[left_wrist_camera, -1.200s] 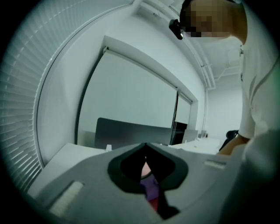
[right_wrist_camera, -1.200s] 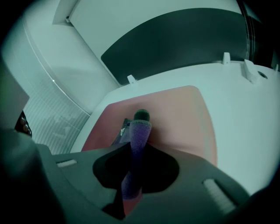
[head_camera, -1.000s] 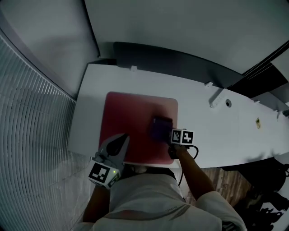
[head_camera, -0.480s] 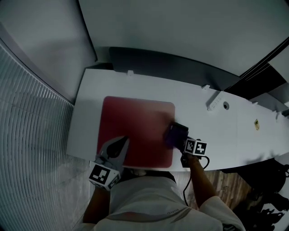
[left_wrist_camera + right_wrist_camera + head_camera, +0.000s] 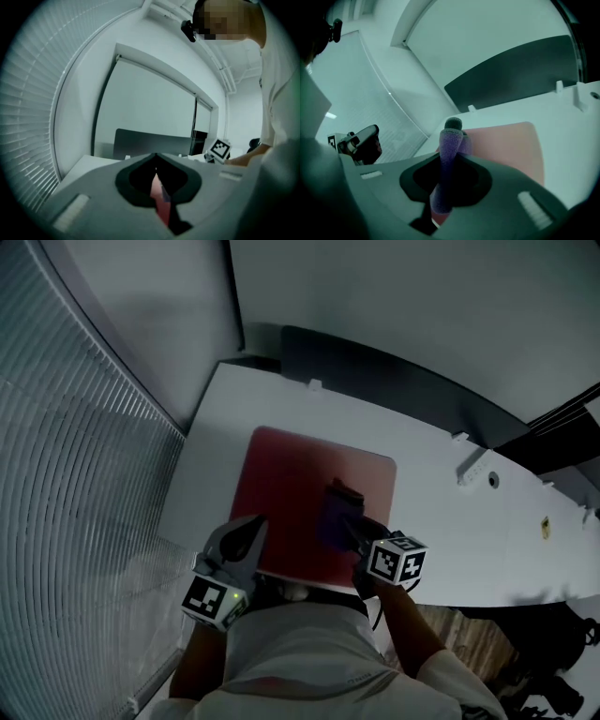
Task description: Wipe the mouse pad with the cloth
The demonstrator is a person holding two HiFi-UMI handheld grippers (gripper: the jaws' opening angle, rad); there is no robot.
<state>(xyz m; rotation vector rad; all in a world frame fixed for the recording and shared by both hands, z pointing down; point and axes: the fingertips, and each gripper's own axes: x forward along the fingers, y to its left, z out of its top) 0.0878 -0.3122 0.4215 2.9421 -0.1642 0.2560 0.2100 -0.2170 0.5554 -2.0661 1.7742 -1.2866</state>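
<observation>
right jaws clamped on cloth, cloth on pad

the red mouse pad (image 5: 295, 484) lies flat on the white desk (image 5: 469, 531), near the desk's left end, with its near edge at the desk's front edge. the purple cloth (image 5: 335, 510) sits on the right half of the pad, inside its right edge. the right gripper (image 5: 349, 521) reaches in from the near right. in the right gripper view its jaws are clenched on a fold of the cloth, which stands up between them. the left gripper (image 5: 251, 527) is at the pad's near left corner with its tips over the pad edge; contact cannot be confirmed. in the left gripper view its jaws are closed together with nothing held, and a strip of red pad shows below the tips. window blinds (image 5: 84, 446) run along the left.
</observation>
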